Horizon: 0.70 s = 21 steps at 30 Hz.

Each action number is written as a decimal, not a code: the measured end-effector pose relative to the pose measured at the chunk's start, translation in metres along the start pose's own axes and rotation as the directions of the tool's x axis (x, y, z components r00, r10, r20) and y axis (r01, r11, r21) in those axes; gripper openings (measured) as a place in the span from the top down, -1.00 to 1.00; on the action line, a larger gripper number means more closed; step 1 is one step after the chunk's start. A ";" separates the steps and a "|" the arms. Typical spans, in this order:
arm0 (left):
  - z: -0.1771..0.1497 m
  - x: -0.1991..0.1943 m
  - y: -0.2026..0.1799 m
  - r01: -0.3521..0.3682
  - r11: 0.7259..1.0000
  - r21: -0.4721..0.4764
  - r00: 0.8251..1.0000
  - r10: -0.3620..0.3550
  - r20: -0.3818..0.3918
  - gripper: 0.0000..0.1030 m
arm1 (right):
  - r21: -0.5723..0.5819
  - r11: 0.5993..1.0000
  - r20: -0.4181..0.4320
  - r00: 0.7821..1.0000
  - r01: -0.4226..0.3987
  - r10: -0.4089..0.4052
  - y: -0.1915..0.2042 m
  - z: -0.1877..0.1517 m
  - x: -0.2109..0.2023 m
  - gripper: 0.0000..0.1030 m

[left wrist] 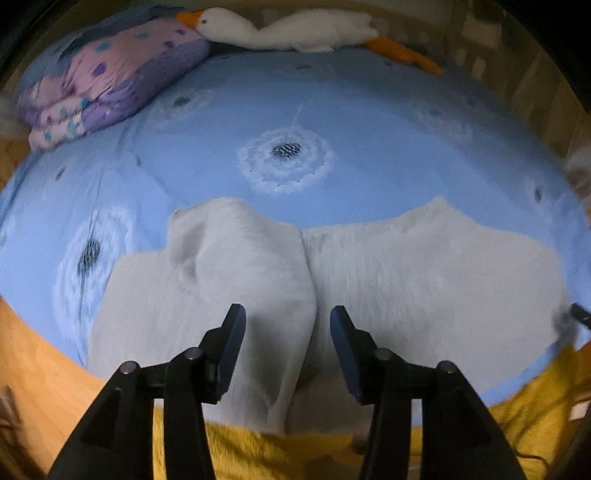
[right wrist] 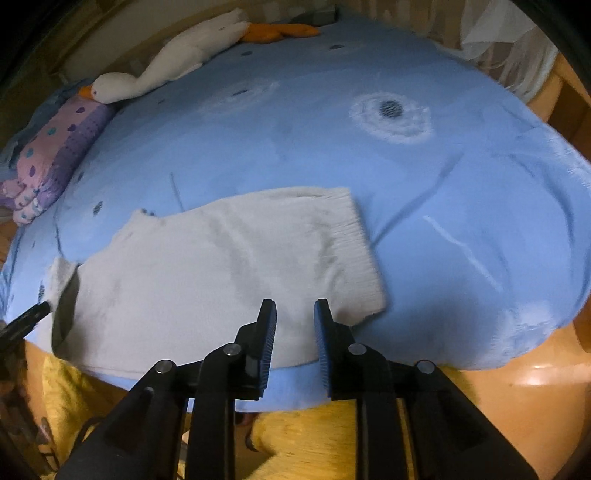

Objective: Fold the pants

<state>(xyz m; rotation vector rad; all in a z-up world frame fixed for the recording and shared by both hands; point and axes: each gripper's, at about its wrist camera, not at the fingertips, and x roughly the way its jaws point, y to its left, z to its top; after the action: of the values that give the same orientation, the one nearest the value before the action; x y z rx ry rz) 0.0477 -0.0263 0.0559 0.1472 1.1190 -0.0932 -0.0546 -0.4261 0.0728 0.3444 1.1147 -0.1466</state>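
Pants [left wrist: 332, 280], pale grey and one in number, are spread on the blue bed sheet [left wrist: 369, 122] at the near edge of the bed, directly ahead of both claws. The left claw [left wrist: 287, 314] is held with its two fingers parted, nothing between them, above the middle of the garment, where a dark crease is seen running away from the camera. To the left of that crease a part of the cloth is seen turned over onto itself in a raised fold. The right claw [right wrist: 294, 308] is likewise held parted and grips nothing; its blue-padded fingers [right wrist: 268, 332] are poised over the near edge of the pants [right wrist: 207, 266], just beside the ribbed band [right wrist: 356, 251] at the garment's right end.

Farther out, white dandelion-like prints are scattered over the sheet; three are made out clearly in the left view, others only faintly. One folded quilt [left wrist: 107, 70], pink and purple with coloured spots, is laid at the far left corner. One white plush goose [left wrist: 288, 29] with orange beak and feet is stretched along the far edge. A wooden bed frame [right wrist: 517, 387] is seen around the mattress, and yellow fabric [left wrist: 280, 454] lies below the near edge. No brand, label or legible writing is shown.
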 end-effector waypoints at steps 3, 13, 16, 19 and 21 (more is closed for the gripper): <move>0.006 0.017 -0.023 -0.126 0.986 0.113 0.992 0.126 0.009 0.02 | 0.000 0.999 -0.019 0.999 -0.042 0.042 0.009 -0.005 0.010 0.61; 0.009 0.058 -0.026 -0.260 0.948 0.182 0.965 0.260 0.024 0.09 | -0.017 0.997 -0.104 0.992 -0.079 0.077 0.015 -0.021 0.042 0.61; 0.010 0.051 -0.011 -0.177 0.976 0.123 0.984 0.175 0.028 0.74 | -0.007 0.996 -0.114 0.990 -0.086 0.084 0.016 -0.023 0.046 0.61; 0.008 0.031 0.012 -0.097 0.995 0.021 0.994 0.095 0.058 0.80 | -0.003 0.996 -0.120 0.989 -0.084 0.083 0.016 -0.023 0.048 0.61; 0.006 0.017 0.026 -0.062 0.998 -0.031 0.995 0.064 0.078 0.82 | -0.008 0.997 -0.124 0.989 -0.078 0.076 0.017 -0.023 0.049 0.61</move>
<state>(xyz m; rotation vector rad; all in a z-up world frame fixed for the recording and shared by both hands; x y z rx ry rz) 0.0639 -0.0013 0.0448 0.1520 1.0352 -0.0268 -0.0476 -0.3993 0.0232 0.3889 1.2219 -0.0505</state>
